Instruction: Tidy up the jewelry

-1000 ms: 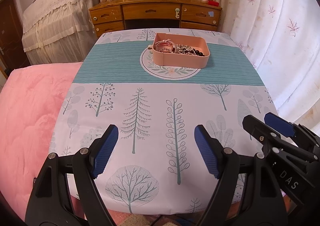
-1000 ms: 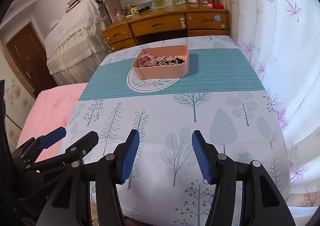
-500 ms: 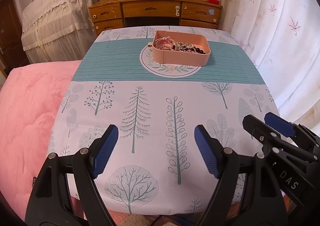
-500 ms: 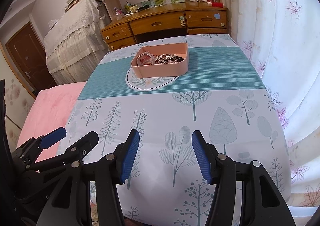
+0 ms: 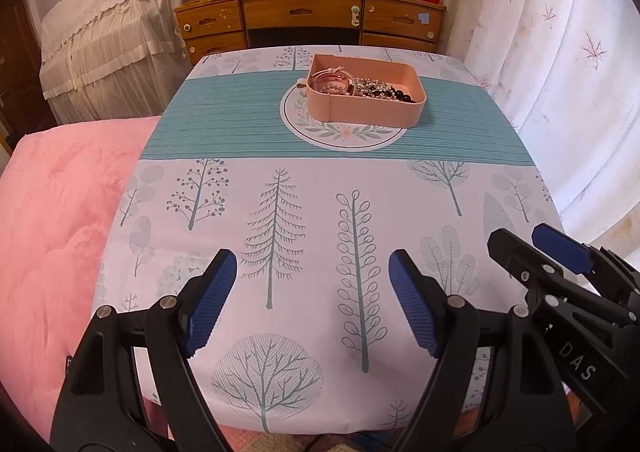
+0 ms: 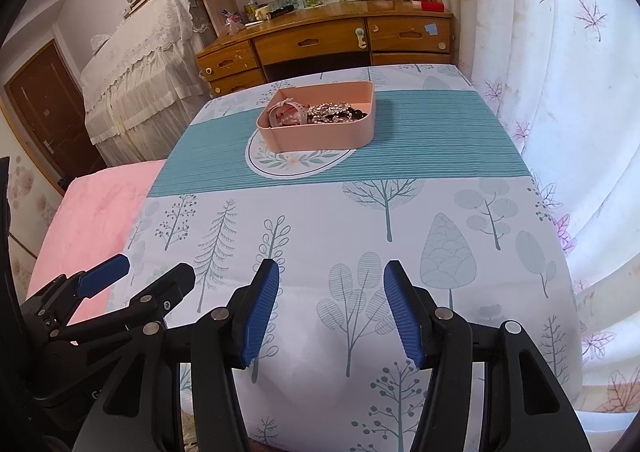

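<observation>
- Toward the far edge of the worktop [image 5: 280, 140], in the left wrist view, a shallow pink plastic tray with rounded corners [image 5: 364, 108] sits on the teal striped band of the tree-printed cloth, partly over a printed round wreath motif [image 5: 340, 130].
- Inside the tray lies the jewelry [image 5: 352, 84]: a pale pink beaded bracelet coil at its left end, a silvery sparkling chain in the middle, dark beads toward the right.
- The left gripper [image 5: 312, 300] hangs over the near edge, spread wide and empty; the right gripper's tips show at the near right corner.
- In the right wrist view the same tray [image 6: 320, 130] stands well apart from the right gripper [image 6: 331, 310], which is also wide apart and carries nothing.
- Handling, as a judgement: the pieces look light, limp and easily tangled. A loop of the bracelet or a bunched length of chain is the likeliest hold; smooth beads may slip from the pads [image 6: 256, 316]. The tray is stiff and light, so it may slide when something is pulled from it.
- Compared with half a second ago, the tray sits slightly lower and nearer in both views, so both grippers have edged forward; their spread is unchanged.
</observation>
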